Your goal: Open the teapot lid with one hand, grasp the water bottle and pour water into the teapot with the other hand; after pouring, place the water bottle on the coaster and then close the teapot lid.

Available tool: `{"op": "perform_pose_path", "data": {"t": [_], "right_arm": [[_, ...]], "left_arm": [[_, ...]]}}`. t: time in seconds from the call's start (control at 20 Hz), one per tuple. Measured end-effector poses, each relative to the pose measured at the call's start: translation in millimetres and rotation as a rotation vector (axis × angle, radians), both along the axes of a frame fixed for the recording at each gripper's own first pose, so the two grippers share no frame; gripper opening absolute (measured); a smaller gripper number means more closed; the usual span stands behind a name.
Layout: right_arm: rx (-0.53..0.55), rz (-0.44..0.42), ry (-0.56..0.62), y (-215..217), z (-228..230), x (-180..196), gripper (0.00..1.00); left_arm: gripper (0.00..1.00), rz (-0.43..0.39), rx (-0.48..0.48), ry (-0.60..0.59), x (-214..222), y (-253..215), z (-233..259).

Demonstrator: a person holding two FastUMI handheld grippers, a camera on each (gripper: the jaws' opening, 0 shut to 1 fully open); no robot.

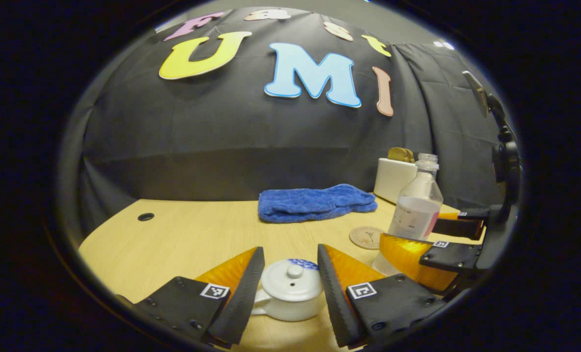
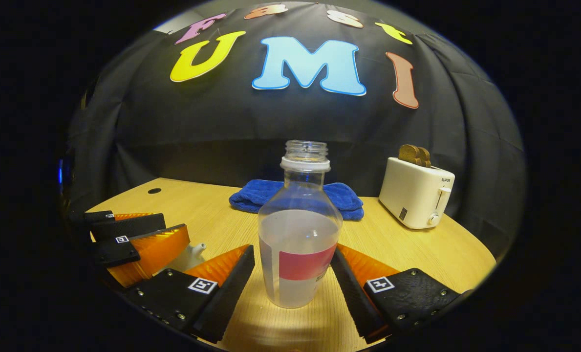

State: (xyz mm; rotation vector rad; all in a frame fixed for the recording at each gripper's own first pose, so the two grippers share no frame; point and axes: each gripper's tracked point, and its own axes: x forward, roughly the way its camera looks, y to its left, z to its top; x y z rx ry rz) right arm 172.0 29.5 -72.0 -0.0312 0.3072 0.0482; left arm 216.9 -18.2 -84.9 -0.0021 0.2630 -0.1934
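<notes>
While both grippers stand wide and hold nothing, the left gripper [image 1: 290, 283] straddling the lidded teapot [image 1: 290, 291] and the right gripper [image 2: 292, 288] the uncapped water bottle [image 2: 299, 244] on the surface [image 2: 407, 249], a crooked squeeze could tip the bottle.

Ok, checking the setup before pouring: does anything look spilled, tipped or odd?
Nothing stands out. The water bottle stands upright, uncapped, the teapot has its lid on, and the table around them looks dry.

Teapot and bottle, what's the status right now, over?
Left gripper open around lidded teapot. Right gripper open around uncapped bottle. Coaster free.
</notes>
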Motion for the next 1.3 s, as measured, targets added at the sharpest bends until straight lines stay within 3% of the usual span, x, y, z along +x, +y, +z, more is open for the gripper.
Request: {"op": "perform_pose_path", "data": {"t": [0.1, 0.2, 0.25, 0.35, 0.5, 0.6, 0.65, 1.0, 1.3], "right_arm": [[0.008, 0.005, 0.024, 0, -7, -1, 0.95], [0.011, 0.005, 0.035, -1, -9, -1, 0.95], [0.013, 0.004, 0.036, -2, -9, -1, 0.95], [0.017, 0.007, 0.039, -1, -9, -2, 0.96], [0.021, 0.014, 0.037, 2, -9, -3, 0.96], [0.019, 0.016, 0.041, 3, -11, -3, 0.95], [0.018, 0.016, 0.043, 3, -12, -3, 0.96], [0.009, 0.006, 0.046, 0, -15, -2, 0.95], [-0.007, 0.007, 0.038, 4, -18, -1, 0.95]], "left_arm": [[0.72, 0.007, 0.009, -0.008, 3, 2, 1], [0.62, 0.023, 0.018, -0.019, 2, 6, 5], [0.44, 0.028, 0.021, -0.018, 2, 6, 4], [0.43, 0.029, 0.034, -0.018, 2, 4, 4], [0.24, 0.021, 0.025, -0.027, 3, -1, 4], [0.25, 0.016, 0.01, -0.045, 16, -3, -2], [0.14, 0.015, -0.004, -0.049, 4, -2, 8], [0.14, 0.005, -0.082, -0.118, -1, 4, 34], [0.14, 0.03, -0.043, -0.178, -11, 36, 57]]}}
